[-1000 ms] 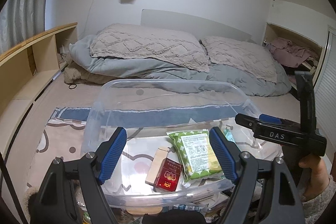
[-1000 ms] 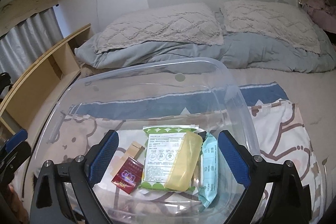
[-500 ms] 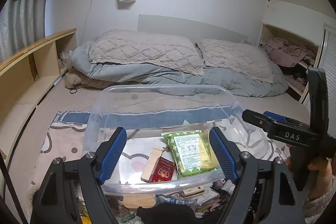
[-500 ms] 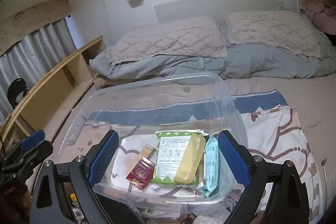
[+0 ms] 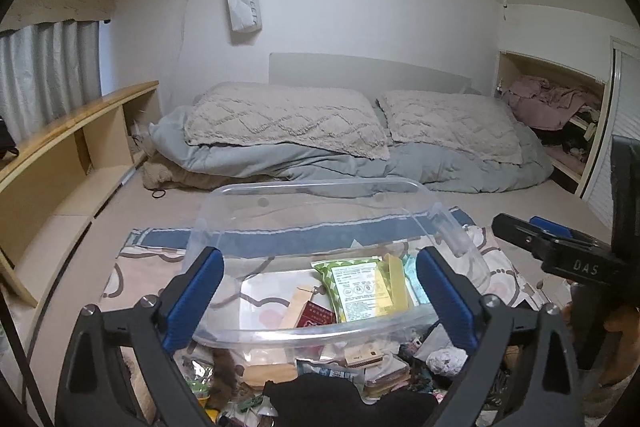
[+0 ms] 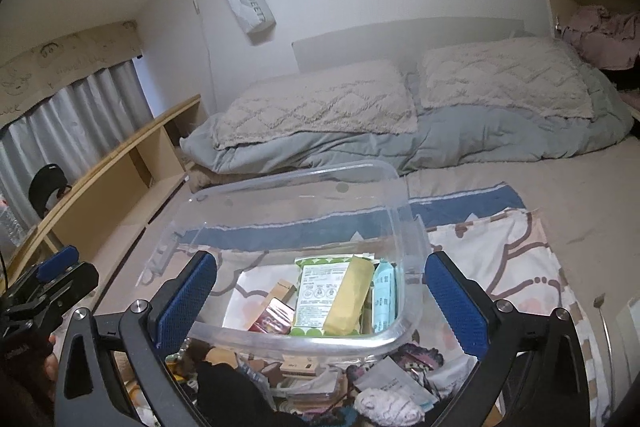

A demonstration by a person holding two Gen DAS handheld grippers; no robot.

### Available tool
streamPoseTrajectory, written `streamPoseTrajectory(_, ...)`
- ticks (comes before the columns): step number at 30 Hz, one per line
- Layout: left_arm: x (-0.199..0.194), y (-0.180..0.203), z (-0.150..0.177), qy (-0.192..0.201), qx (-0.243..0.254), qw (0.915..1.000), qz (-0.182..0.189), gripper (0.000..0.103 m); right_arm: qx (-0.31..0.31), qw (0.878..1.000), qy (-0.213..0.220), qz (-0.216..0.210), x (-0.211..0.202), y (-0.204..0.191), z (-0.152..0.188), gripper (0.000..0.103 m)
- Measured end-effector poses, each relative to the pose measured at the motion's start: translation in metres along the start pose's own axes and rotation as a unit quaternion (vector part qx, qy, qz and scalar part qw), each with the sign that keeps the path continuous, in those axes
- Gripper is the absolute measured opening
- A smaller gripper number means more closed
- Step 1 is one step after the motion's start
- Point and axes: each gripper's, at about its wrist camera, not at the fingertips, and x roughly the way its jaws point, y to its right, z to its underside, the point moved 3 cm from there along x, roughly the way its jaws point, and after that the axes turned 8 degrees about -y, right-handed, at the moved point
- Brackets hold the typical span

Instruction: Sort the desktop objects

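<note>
A clear plastic bin (image 5: 320, 189) sits on a patterned sheet on the bed. Inside lie a green-and-white packet (image 5: 354, 289), a yellow packet (image 5: 394, 283), a pale blue packet (image 6: 384, 297), a red box (image 5: 316, 315) and a tan box (image 5: 297, 303). My left gripper (image 5: 318, 261) hovers above the bin's near wall, its jaws opening, pads touching nothing. My right gripper (image 6: 320, 263) hangs likewise over the near wall, jaws opening and empty. Each gripper also shows at the edge of the other's view.
A heap of small mixed items (image 5: 360, 367) lies on the sheet just in front of the bin. Two pillows (image 5: 288, 119) and a grey duvet (image 5: 360, 167) fill the bed's far end. A wooden shelf unit (image 5: 60, 155) runs along the left.
Both grippers have drawn back and upward from the bin, and their jaws stand wider. The heap of small items in front of the bin has come into view.
</note>
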Motion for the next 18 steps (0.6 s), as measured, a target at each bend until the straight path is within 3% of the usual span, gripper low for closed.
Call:
streamPoseTrajectory(6, -0.037, 0.002, 0.004, 0.017, -0.011, 0.9998, -0.008, 0.103, -0.008, 1.0, 0.02, 0.0, -0.036, -0.01, 0.005, 0.103)
streamPoseTrajectory(18, -0.098, 0.014, 0.047, 0.022, -0.03, 0.9993, -0.007, 0.103, -0.038, 0.998, 0.041, 0.016, -0.109, -0.033, 0.053, 0.103)
